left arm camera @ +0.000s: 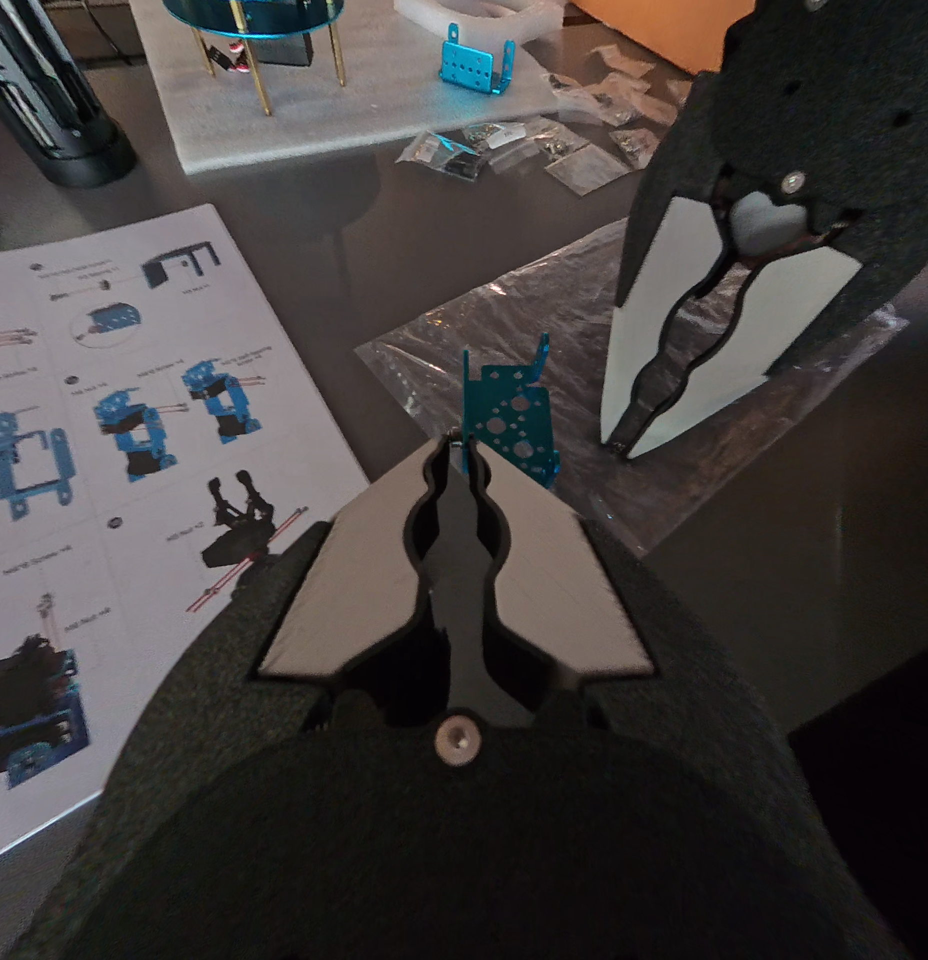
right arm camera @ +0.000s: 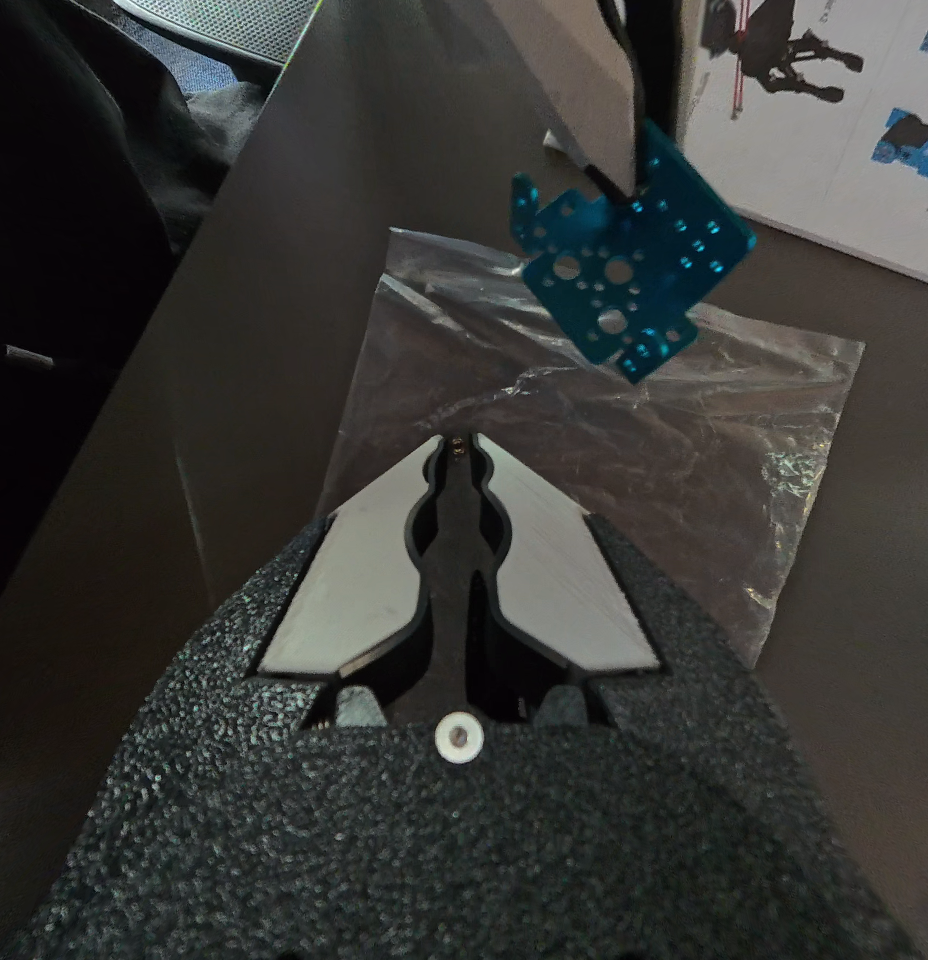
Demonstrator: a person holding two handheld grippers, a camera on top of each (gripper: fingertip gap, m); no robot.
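Note:
My left gripper (left arm camera: 459,441) is shut on the edge of a blue perforated metal bracket (left arm camera: 508,415) and holds it upright above a clear plastic bag (left arm camera: 581,353). In the right wrist view the same bracket (right arm camera: 623,270) hangs from the left gripper's fingers (right arm camera: 607,130) over the bag (right arm camera: 607,467). My right gripper (right arm camera: 458,441) is shut, with a tiny brass-coloured part (right arm camera: 457,447) pinched at its tips. It points down at the bag, right of the bracket, and also shows in the left wrist view (left arm camera: 620,449).
A printed instruction sheet (left arm camera: 114,441) lies to the left on the dark table (left arm camera: 321,270). Behind it a white foam board (left arm camera: 358,114) carries a blue round plate on brass legs (left arm camera: 254,21) and a second blue bracket (left arm camera: 475,65). Small hardware bags (left arm camera: 529,145) lie near it. A black cylinder (left arm camera: 51,114) stands far left. Left tips to right tips: about 9 centimeters. About 30 centimeters separates my left fingertips from the black cylinder (left arm camera: 51,114).

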